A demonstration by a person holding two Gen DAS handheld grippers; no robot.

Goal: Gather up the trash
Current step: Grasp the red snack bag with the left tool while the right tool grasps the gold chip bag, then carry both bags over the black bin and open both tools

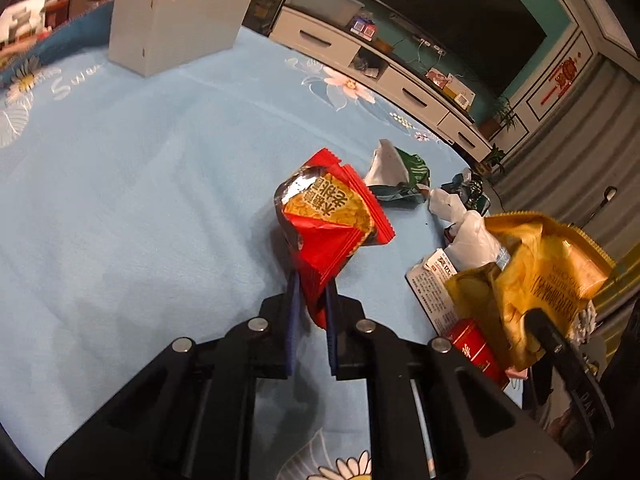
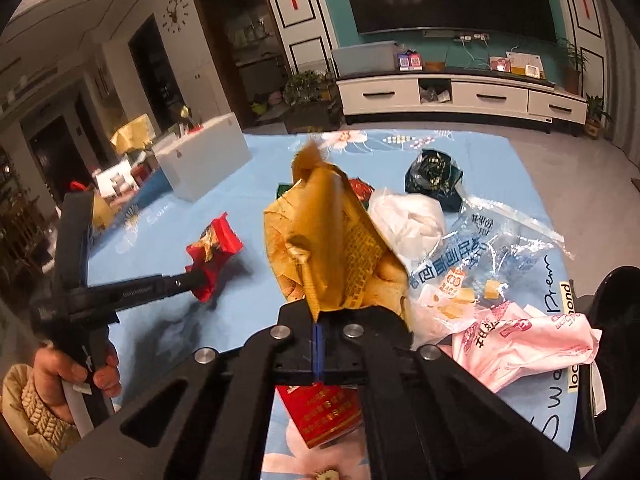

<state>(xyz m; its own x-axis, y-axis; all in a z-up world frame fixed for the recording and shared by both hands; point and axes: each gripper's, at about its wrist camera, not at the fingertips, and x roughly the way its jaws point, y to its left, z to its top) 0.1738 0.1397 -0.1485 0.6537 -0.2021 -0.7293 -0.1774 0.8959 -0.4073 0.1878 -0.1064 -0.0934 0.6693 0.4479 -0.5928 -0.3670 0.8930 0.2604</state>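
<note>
Trash on a table [image 1: 120,200] under a light blue flowered cloth. Left gripper [image 1: 311,304] pinched tight on the lower corner of a red snack wrapper [image 1: 332,220], which stands up off the cloth between the blue pads. Right gripper [image 2: 317,320] closed with pads nearly meeting, clamped on the bottom edge of a yellow snack bag [image 2: 332,248], held upright above the table. Left wrist view shows that same yellow bag [image 1: 532,280] at its right side with one black finger of the right gripper against it, and beyond the red wrapper a crumpled green-and-white wrapper [image 1: 400,176] lying on the cloth; the green wrapper is mostly hidden in the right wrist view. Right wrist view alone shows the person's left hand [image 2: 72,376] on the handle of the left gripper [image 2: 196,280], plus the pile to the right: white crumpled plastic [image 2: 408,220], a dark green bag [image 2: 434,176] behind it, a clear bag with blue print [image 2: 480,256], a pink printed bag [image 2: 520,340]. Red box [image 2: 320,412] lies directly beneath the right gripper; only its corner [image 1: 476,348] shows in the left view. White open box [image 1: 176,24] stands at the far left of the table, well apart from both grippers, seen in both views [image 2: 204,156].
</note>
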